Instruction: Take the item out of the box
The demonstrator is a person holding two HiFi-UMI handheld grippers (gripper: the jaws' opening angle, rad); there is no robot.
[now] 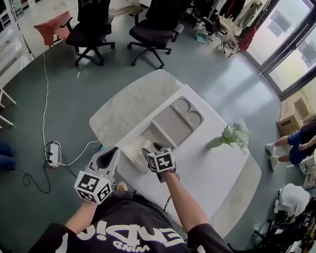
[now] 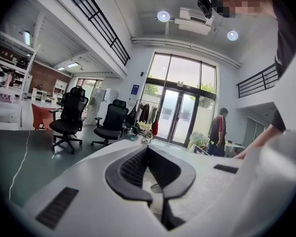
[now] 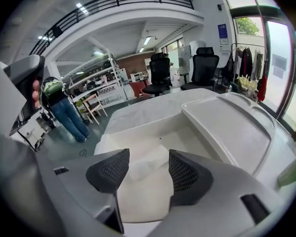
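Observation:
A shallow open white box (image 1: 132,153) (image 3: 138,120) lies at the near left corner of the white table (image 1: 210,167). Inside it rests a pale, soft-looking white item (image 3: 147,168). My right gripper (image 1: 151,151) (image 3: 147,158) hangs over the box with its jaws wide open. The item lies between and below them, and the pads do not press on it. My left gripper (image 1: 114,153) (image 2: 148,148) is held off the table's left edge, beside the box. Its jaws meet at the tips with nothing between them.
A white compartment tray (image 1: 175,121) (image 3: 232,127) sits just beyond the box. A bunch of pale flowers (image 1: 236,135) stands at the table's right side. Two office chairs (image 1: 92,20) stand beyond the table, a power strip (image 1: 53,154) lies on the floor at left, and a person (image 3: 64,107) stands further left.

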